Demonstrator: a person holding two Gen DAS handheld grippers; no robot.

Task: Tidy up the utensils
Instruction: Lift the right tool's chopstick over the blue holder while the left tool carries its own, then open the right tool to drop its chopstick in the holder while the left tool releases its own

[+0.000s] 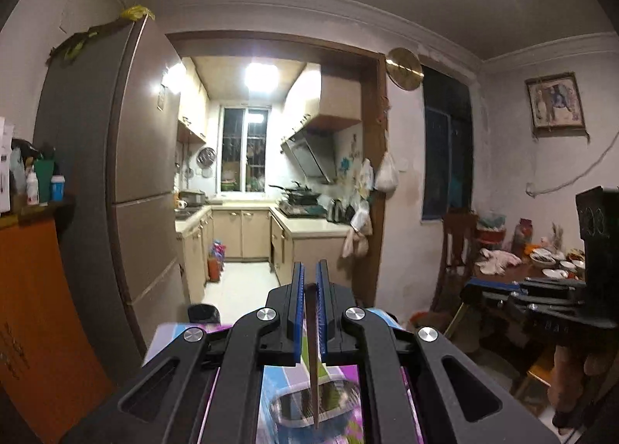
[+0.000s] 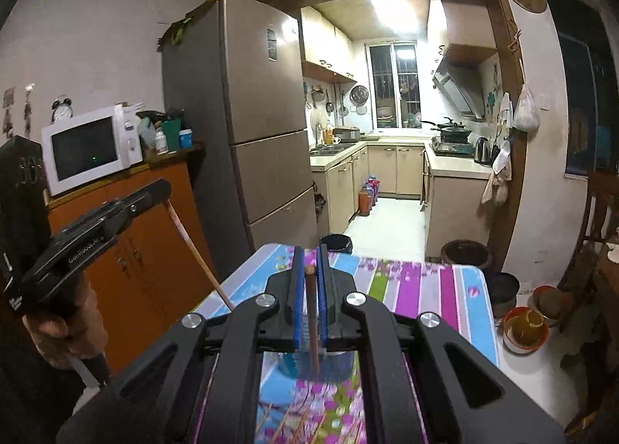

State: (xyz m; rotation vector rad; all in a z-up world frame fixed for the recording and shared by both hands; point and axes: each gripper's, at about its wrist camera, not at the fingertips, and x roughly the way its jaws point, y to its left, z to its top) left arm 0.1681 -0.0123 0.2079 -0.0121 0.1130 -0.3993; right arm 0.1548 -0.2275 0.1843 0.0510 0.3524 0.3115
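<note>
A thin brown wooden chopstick (image 1: 312, 351) is clamped in the left gripper (image 1: 310, 312), another (image 2: 311, 320) in the right gripper (image 2: 310, 301), above the metal mesh holder (image 1: 309, 409); tips should be steadied and lowered vertically.

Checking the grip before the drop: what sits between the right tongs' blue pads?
A single brown chopstick, clamped between the right tongs with its tip hanging over the flowered tablecloth; the right wrist view shows it.
</note>
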